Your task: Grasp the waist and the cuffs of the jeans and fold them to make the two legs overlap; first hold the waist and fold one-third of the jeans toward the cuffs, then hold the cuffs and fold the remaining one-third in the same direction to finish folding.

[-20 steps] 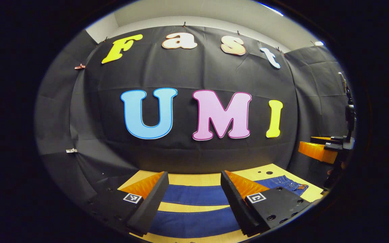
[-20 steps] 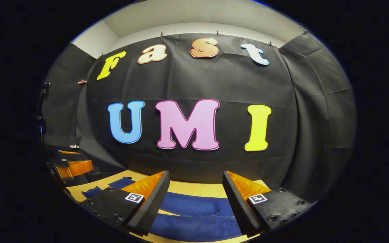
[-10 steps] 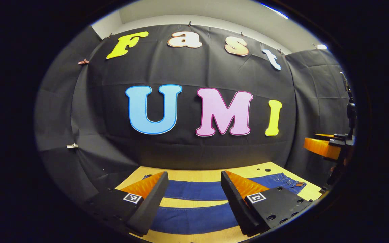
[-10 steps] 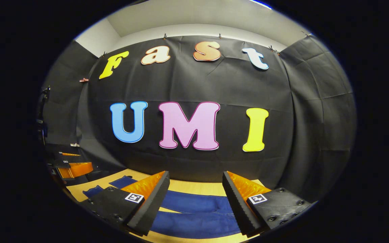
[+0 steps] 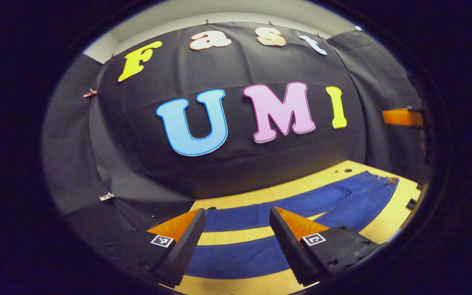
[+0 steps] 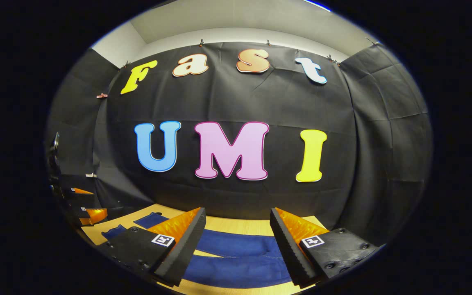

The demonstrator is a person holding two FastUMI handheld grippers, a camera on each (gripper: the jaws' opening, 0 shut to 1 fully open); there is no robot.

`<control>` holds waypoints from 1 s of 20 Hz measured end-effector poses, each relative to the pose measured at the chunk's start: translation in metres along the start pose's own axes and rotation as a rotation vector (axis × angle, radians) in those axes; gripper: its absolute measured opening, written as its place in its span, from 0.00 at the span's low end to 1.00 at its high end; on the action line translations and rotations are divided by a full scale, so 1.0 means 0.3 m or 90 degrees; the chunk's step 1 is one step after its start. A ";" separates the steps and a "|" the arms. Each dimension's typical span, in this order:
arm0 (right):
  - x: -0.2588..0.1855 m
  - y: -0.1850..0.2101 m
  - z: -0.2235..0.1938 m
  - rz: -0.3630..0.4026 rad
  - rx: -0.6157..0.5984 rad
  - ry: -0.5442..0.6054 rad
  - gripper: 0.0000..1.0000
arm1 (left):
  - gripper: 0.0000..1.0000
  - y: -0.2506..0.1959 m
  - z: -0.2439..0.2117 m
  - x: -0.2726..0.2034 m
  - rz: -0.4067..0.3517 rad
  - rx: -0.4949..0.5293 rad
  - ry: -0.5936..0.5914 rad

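At the bottom of the left gripper view my left gripper (image 5: 237, 223) stands wide, holding nothing, above the two blue legs of the jeans (image 5: 260, 256), which cross the lower frame as separate bands with bare wooden table (image 5: 236, 237) between them. The legs run off toward the waist (image 5: 383, 180) at the right edge. In the right gripper view my right gripper (image 6: 238, 223) is equally wide and empty at the bottom, over the broader upper part of the jeans; the cuffs (image 6: 148, 220) lie at lower left, near my other gripper at the left edge.

The risk I see: the legs lie apart, so if I pinch only the top layer of denim, or grab the two ends unevenly, the legs may overlap skewed. Coming down too steeply could bunch the cloth against the table.
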State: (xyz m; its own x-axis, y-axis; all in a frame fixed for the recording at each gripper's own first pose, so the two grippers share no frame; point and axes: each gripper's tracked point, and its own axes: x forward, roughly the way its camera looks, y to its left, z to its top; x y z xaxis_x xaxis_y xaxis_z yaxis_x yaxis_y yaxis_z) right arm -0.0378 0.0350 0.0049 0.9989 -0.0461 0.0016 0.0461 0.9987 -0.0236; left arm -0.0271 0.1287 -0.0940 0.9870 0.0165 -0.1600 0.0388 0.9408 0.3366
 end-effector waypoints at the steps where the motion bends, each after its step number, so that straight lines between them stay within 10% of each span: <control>1: -0.009 0.006 -0.002 0.002 0.000 0.001 0.96 | 0.98 0.028 -0.061 0.005 -0.015 0.052 0.021; 13: -0.077 -0.036 -0.142 -0.029 -0.070 0.062 0.96 | 0.98 0.309 -0.968 0.073 -0.273 0.542 0.313; 20: -0.106 -0.137 -0.298 -0.071 -0.122 0.114 0.96 | 0.86 0.303 -1.069 0.205 -0.339 0.648 0.300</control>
State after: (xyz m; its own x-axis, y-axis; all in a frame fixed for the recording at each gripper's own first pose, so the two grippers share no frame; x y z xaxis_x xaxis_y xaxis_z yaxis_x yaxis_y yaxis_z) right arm -0.0716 -0.0066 -0.0837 0.9710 -0.1759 -0.1616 0.1379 0.9652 -0.2222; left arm -0.0130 0.3239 -0.3709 0.6672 0.0321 -0.7442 0.7285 0.1803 0.6609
